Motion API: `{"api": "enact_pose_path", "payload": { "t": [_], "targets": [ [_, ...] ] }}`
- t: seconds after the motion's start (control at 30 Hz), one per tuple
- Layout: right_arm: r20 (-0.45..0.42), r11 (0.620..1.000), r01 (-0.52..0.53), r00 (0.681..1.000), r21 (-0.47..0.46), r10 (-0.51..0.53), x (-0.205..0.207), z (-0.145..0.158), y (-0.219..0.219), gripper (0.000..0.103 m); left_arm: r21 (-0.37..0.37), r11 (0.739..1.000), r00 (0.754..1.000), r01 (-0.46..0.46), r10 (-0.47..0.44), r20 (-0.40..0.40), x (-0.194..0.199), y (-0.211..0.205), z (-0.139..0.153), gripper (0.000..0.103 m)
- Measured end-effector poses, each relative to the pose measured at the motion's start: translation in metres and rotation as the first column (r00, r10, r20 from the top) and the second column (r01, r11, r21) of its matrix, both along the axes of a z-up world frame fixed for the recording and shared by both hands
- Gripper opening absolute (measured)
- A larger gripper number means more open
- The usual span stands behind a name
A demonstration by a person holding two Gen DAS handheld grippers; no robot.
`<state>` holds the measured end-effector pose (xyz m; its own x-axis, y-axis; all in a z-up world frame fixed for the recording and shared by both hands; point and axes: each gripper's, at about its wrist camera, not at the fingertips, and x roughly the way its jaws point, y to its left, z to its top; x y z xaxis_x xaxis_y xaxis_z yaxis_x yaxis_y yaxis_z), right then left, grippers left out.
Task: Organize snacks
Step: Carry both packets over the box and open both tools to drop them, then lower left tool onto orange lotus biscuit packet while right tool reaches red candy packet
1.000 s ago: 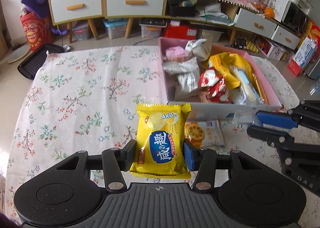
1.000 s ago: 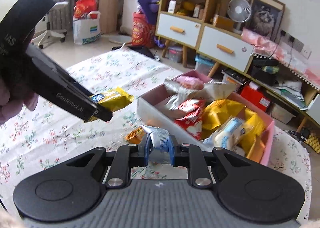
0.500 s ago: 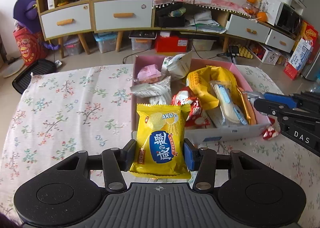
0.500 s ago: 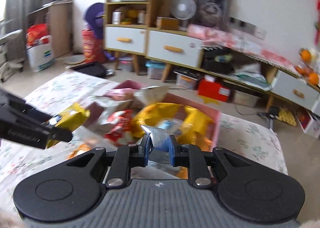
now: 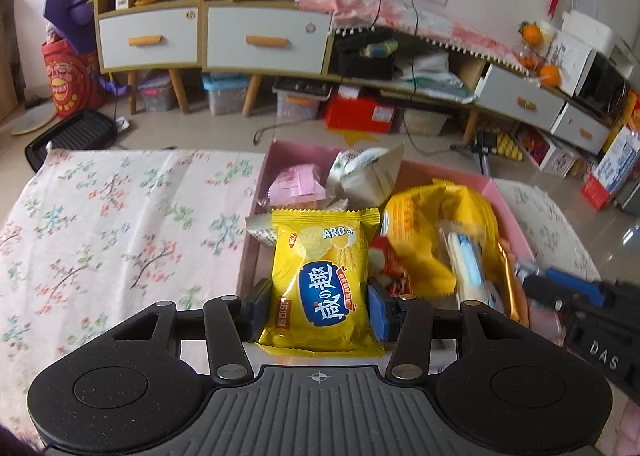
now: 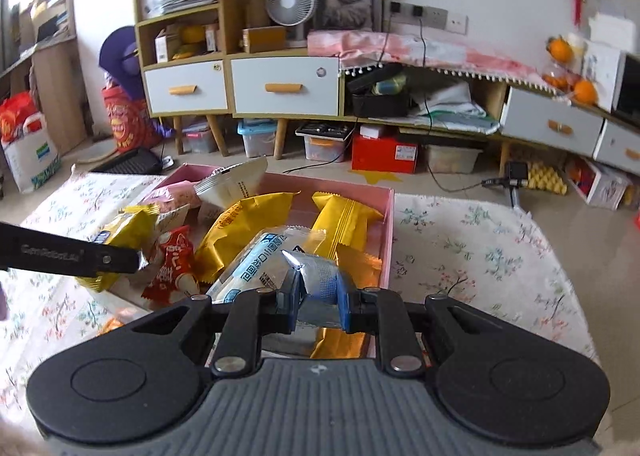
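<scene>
My left gripper (image 5: pixel 318 310) is shut on a yellow biscuit packet (image 5: pixel 320 276) and holds it over the near left part of the pink box (image 5: pixel 510 212). My right gripper (image 6: pixel 318 306) is shut on a small silver foil sachet (image 6: pixel 316 276) above the box's near right side (image 6: pixel 390 224). The box is full of snacks: yellow bags (image 6: pixel 240 228), a red-and-white packet (image 6: pixel 172 268), a blue-and-white wrapped bar (image 6: pixel 256 264), a pink pack (image 5: pixel 292 184). In the left wrist view the right gripper (image 5: pixel 532 276) enters from the right; in the right wrist view the left gripper (image 6: pixel 136 258) enters from the left.
The box stands on a table with a floral cloth (image 5: pixel 112 224), whose far edge drops to the floor. An orange snack (image 6: pixel 110 324) lies on the cloth in front of the box. Beyond are drawer cabinets (image 5: pixel 264 40), storage bins and a red box (image 6: pixel 384 152).
Both grippers moved from the cloth in front of the box to above the box, each keeping its packet. The right gripper rolled level and swung to face the cabinets.
</scene>
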<state>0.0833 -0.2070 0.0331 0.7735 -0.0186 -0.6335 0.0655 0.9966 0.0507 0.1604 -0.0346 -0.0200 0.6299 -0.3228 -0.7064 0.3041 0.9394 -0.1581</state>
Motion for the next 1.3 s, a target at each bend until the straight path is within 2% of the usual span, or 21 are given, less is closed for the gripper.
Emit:
{"api": "enact_pose_path", "payload": {
  "t": [0.1,0.2,0.3,0.37,0.43,0.57,0.67,0.73,0.8,0.87,0.97,1.17,1.3],
  "targets": [
    [-0.014,0.999,0.018,1.000,0.036,-0.017,0.001,-0.004,-0.002,0.017,-0.038,0.999,1.000,0.002,-0.003,-0.007,0.002,-0.001,-0.009,0.045],
    [-0.019,0.999,0.023,1.000,0.045,-0.022,0.001,-0.006,-0.002,0.018,-0.024,1.000,1.000,-0.005,0.005,-0.014,0.003,-0.001,-0.019,0.041],
    [-0.024,0.999,0.018,1.000,0.049,-0.017,0.001,-0.007,-0.001,0.019,-0.039,0.999,1.000,-0.009,0.009,-0.019,0.004,0.003,-0.020,0.042],
    [-0.016,0.997,0.012,1.000,0.079,-0.011,-0.001,-0.005,-0.002,0.027,-0.026,1.000,1.000,-0.005,0.005,-0.010,0.002,0.002,-0.017,0.044],
    [-0.009,0.995,0.012,1.000,0.094,-0.012,-0.001,-0.002,-0.004,0.036,-0.016,1.000,1.000,0.010,-0.010,-0.005,0.000,0.001,-0.014,0.050],
    [0.000,0.996,0.016,1.000,0.091,-0.016,-0.003,0.005,-0.005,0.042,0.004,1.000,1.000,0.026,-0.026,-0.005,-0.005,-0.001,-0.012,0.066],
    [-0.004,0.997,0.016,1.000,0.082,-0.016,-0.003,0.007,-0.004,0.049,0.000,0.999,0.999,0.037,-0.037,-0.020,-0.009,0.000,-0.009,0.070],
    [-0.010,0.997,0.016,1.000,0.072,-0.015,-0.003,0.007,-0.004,0.051,0.010,0.999,0.999,0.049,-0.049,-0.009,-0.014,0.000,-0.006,0.078],
    [-0.017,0.998,0.018,1.000,0.065,-0.017,-0.004,0.009,-0.004,0.056,0.017,0.998,0.998,0.059,-0.059,0.001,-0.021,0.001,-0.002,0.081],
    [-0.019,0.998,0.017,1.000,0.055,-0.016,-0.006,0.011,-0.004,0.064,0.017,0.997,0.997,0.077,-0.077,0.006,-0.027,0.004,0.002,0.086],
    [-0.013,0.999,0.018,1.000,0.041,-0.018,-0.011,0.014,-0.005,0.074,0.028,0.994,0.995,0.102,-0.101,-0.009,-0.034,0.009,0.000,0.087],
    [-0.004,0.999,0.050,0.999,0.016,-0.050,-0.021,0.017,-0.016,0.085,0.066,0.991,0.991,0.120,-0.116,-0.059,-0.040,0.021,-0.015,0.087],
    [-0.035,0.996,0.089,0.995,0.011,-0.089,-0.028,0.008,-0.025,0.087,0.115,0.981,0.985,0.155,-0.144,-0.096,-0.046,0.020,-0.029,0.088]
  ]
}}
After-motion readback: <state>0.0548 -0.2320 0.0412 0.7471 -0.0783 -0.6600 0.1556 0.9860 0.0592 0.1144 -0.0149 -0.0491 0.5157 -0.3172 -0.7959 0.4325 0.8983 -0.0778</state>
